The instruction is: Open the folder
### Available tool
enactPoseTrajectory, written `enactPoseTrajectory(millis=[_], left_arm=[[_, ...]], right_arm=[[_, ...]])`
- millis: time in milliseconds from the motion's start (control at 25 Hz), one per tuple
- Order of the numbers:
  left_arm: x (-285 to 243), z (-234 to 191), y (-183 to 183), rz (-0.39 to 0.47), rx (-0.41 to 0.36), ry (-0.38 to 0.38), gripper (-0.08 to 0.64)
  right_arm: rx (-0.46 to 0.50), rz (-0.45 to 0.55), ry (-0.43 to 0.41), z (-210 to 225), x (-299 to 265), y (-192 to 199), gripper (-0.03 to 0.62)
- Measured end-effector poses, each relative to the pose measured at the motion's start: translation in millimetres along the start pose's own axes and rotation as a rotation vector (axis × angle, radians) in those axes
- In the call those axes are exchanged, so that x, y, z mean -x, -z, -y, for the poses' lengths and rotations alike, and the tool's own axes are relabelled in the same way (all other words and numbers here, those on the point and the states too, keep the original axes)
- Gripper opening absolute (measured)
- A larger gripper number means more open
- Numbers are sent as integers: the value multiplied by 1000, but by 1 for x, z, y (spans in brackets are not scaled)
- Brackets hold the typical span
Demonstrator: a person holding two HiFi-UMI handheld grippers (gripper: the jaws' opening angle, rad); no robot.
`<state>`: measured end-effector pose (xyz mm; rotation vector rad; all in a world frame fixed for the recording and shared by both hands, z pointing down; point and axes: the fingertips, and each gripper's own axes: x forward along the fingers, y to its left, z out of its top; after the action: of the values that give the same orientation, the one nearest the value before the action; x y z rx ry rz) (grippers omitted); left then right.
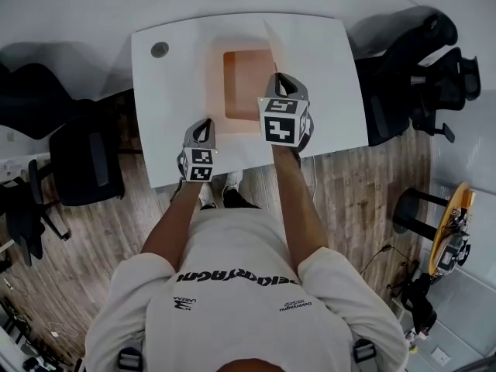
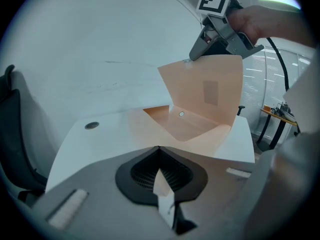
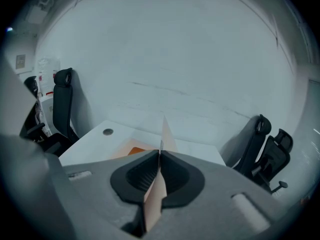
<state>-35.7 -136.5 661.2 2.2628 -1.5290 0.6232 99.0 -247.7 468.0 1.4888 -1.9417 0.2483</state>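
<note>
Leaning over the white rectangular table (image 1: pixel 167 91), the person has both tools on the peach paper folder (image 1: pixel 246 84), which lies mid-table and partly open.

At far left, black office chairs (image 1: pixel 77 161) stand on the wooden plank floor (image 1: pixel 349 200), and a small round grey grommet (image 1: pixel 160 49) sits near the table's far left corner.

Next comes the left gripper (image 1: pixel 204 122), low at the near edge of the table. From above only its marker cube and the backs of its jaws show. Its own view shows more: the jaws are pressed together on a thin pale sheet at the folder's near edge, apparently the lower leaf, which runs flat across the tabletop.

That same view shows what the overhead one flattens. The folder's front cover (image 2: pixel 210 91) stands raised, nearly upright. An inner flap with a small round fastener (image 2: pixel 181 114) lies below it. The right gripper (image 2: pixel 191 59) pinches the cover's top corner from above. In the head view the raised cover is little more than a thin pale line along the folder's right side, running up to that gripper.

The right gripper view confirms the hold. Its black pads are clamped tight on the cover, seen edge-on as a narrow peach blade between them.

Further right, more dark swivel chairs (image 1: pixel 418 76) crowd beside the table.
</note>
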Motion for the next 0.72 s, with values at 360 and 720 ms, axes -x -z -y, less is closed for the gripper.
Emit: enactPoseTrajectory(millis=[360,720], left_arm=[[1,3,-1,-12,-32,-5,-11],[0,3,-1,-23,-55,-4,-11]], right_arm=[[-24,17,0,23,7,4,11],[-60,13,3,49,8,12,11]])
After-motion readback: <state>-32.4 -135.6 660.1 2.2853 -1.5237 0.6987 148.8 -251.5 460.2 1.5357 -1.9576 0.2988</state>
